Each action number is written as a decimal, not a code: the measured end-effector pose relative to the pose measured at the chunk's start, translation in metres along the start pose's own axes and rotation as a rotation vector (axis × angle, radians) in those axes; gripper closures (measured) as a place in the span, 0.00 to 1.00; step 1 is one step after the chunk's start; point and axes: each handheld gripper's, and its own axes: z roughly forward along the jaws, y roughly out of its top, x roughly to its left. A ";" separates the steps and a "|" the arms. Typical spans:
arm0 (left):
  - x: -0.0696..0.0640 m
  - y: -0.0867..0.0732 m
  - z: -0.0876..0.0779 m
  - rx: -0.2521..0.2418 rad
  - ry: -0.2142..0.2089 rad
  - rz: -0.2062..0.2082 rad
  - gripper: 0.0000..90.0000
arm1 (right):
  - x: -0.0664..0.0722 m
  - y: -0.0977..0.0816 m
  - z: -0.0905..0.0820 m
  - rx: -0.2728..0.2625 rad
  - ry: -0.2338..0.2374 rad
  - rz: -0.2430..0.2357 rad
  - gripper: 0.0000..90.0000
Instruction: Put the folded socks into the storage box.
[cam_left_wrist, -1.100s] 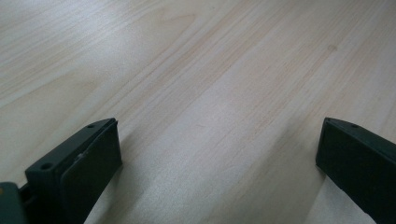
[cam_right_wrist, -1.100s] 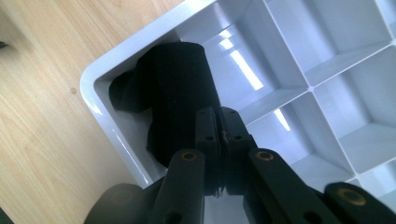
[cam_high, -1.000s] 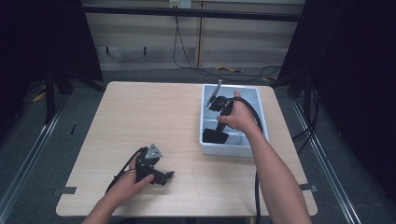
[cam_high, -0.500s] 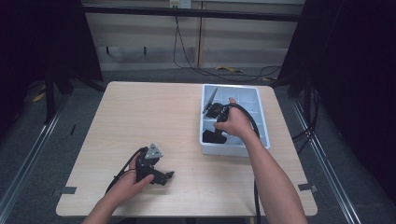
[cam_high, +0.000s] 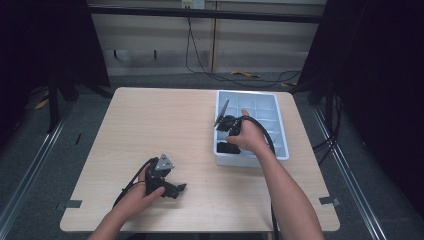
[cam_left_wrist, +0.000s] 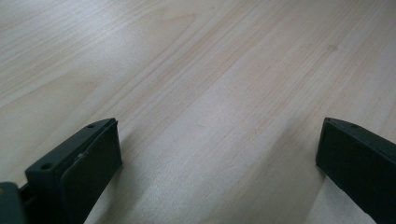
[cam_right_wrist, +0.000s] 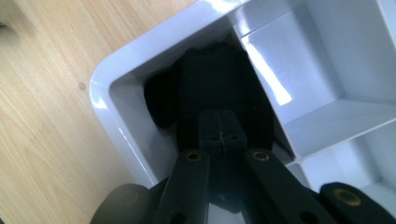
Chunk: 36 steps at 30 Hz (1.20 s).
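I have the right gripper (cam_high: 226, 122) poised over the near-left corner cell of the grey divided tray (cam_high: 280, 131), its jaws closed together and empty, directly above the black object (cam_right_wrist: 219, 88) lying there. The left gripper (cam_high: 167, 187) rests on the worktop (cam_high: 150, 125), jaws wide apart, parked clear.

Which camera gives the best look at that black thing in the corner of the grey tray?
The right gripper view: the black object sits close up in the tray's corner compartment, beyond the touching jaws. The high view shows it small and dark.
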 end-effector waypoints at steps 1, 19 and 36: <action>0.000 0.000 0.000 0.000 0.000 0.000 0.00 | 0.001 0.000 0.002 0.003 0.000 0.002 1.00; 0.000 0.000 0.000 -0.002 0.001 0.001 0.00 | 0.001 -0.005 0.005 -0.030 0.022 0.016 0.96; 0.000 0.000 0.000 -0.002 0.003 0.001 0.00 | -0.003 -0.016 -0.025 -0.041 -0.035 0.030 0.95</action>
